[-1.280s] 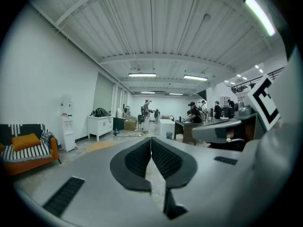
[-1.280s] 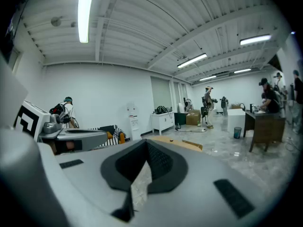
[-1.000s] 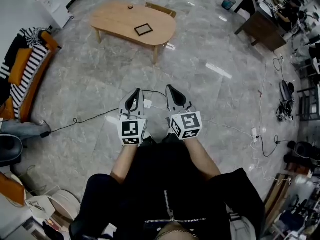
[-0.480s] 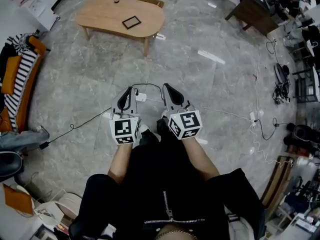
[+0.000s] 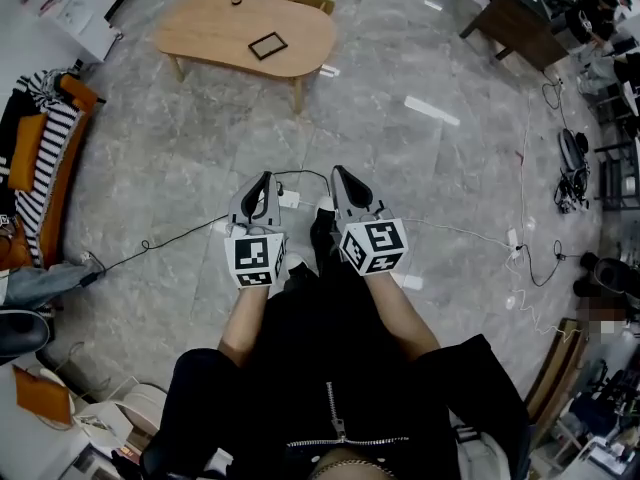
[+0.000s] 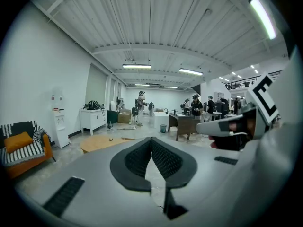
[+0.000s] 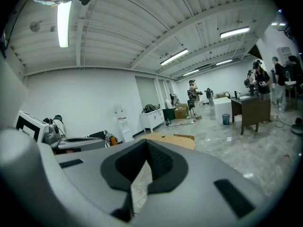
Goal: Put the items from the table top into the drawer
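Close against the person's body, the left gripper (image 5: 266, 180) and right gripper (image 5: 342, 174) hang side by side over the floor (image 5: 440, 178), each with its fingers (image 6: 135, 162) clenched on nothing. Compared with a second ago, they have sunk a touch. The desk (image 5: 210, 30) has slid slightly up and left in the head view without plainly coming nearer. Far off on it lie a black framed item (image 5: 267, 45) toward the right end and a small dark item (image 5: 236, 0) at the far edge. The walk over seems barely begun; no drawer can be made out.
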Tool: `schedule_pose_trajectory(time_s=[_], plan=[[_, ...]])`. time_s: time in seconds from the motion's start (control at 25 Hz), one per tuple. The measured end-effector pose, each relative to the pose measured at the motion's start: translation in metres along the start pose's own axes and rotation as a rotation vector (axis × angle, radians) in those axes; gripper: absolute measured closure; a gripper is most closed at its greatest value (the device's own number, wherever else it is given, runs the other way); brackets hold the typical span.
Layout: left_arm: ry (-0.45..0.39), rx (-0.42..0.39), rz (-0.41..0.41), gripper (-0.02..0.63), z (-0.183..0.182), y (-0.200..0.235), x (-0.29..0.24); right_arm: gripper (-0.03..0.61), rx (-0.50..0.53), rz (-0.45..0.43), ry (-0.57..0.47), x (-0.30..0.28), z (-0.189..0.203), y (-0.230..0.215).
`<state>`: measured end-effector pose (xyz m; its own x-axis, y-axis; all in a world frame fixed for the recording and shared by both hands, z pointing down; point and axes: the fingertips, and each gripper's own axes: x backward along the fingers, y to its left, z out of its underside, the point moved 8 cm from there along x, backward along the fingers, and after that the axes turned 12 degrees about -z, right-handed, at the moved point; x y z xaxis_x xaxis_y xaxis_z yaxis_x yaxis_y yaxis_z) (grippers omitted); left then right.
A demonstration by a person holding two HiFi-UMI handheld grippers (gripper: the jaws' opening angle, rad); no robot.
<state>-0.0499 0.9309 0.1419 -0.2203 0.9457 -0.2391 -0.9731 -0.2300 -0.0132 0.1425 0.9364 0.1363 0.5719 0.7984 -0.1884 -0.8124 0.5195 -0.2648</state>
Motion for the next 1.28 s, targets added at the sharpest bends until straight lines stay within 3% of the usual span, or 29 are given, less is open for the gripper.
schedule_pose_trajectory(time_s=[0.32, 0.88, 1.28], plan=[[0.018, -0.033, -0.007, 0.598, -0.02, 0.008, -0.067, 0.571, 0.011, -0.056, 0.007, -0.064, -0.028, -0.038], [0.05, -0.002, -0.093, 0.598, -0.056, -0.009, -0.181, 0.571, 0.07, -0.204, 0.061, -0.139, -0.075, -0.122], [0.054, -0.028, -0.104, 0.598, -0.078, -0.02, -0.235, 0.571, 0.042, -0.207, 0.056, -0.159, -0.094, -0.169]])
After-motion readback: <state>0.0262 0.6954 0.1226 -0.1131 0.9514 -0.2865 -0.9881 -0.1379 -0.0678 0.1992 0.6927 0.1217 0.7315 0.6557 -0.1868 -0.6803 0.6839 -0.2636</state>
